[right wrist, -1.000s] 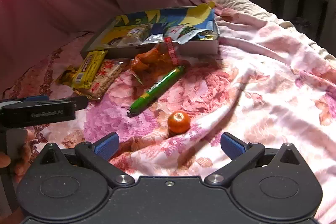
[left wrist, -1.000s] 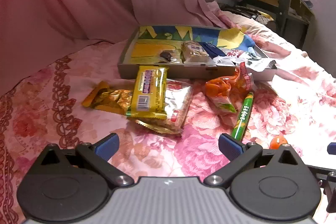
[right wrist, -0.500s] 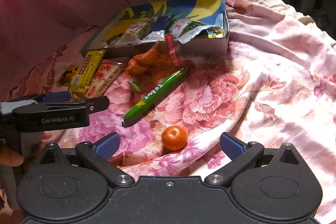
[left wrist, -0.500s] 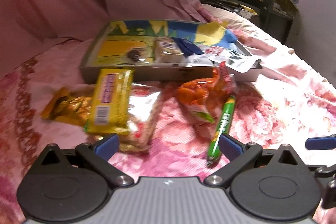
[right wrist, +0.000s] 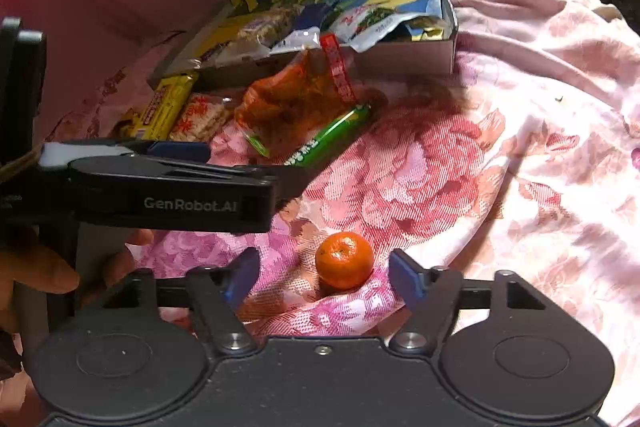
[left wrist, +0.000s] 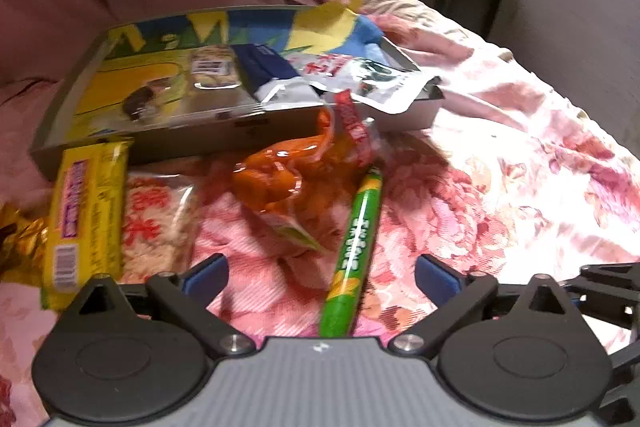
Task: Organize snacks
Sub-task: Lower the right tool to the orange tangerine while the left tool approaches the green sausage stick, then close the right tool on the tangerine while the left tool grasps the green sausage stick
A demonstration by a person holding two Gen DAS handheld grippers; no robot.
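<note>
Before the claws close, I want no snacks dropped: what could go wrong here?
1. The orange sits on sloping, wrinkled bedding; the closing right claw, not yet touching, could nudge it rolling.
2. The green stick lies off-centre in the left claw, beside the orange bag, which could snag.

Snacks on a floral bedspread. A shallow box [left wrist: 168, 143] with a blue-and-yellow printed lining lies far, holding several packets. Near its front wall, left to right: a gold wrapper [left wrist: 20, 243]; a yellow bar [left wrist: 86, 219] overlapping a clear rice-cracker packet [left wrist: 160, 223]; a crumpled orange bag [left wrist: 288, 179]; a green tube [left wrist: 356, 251] lying lengthwise. A small orange [right wrist: 344, 259] sits nearer, apart to the right.
</note>
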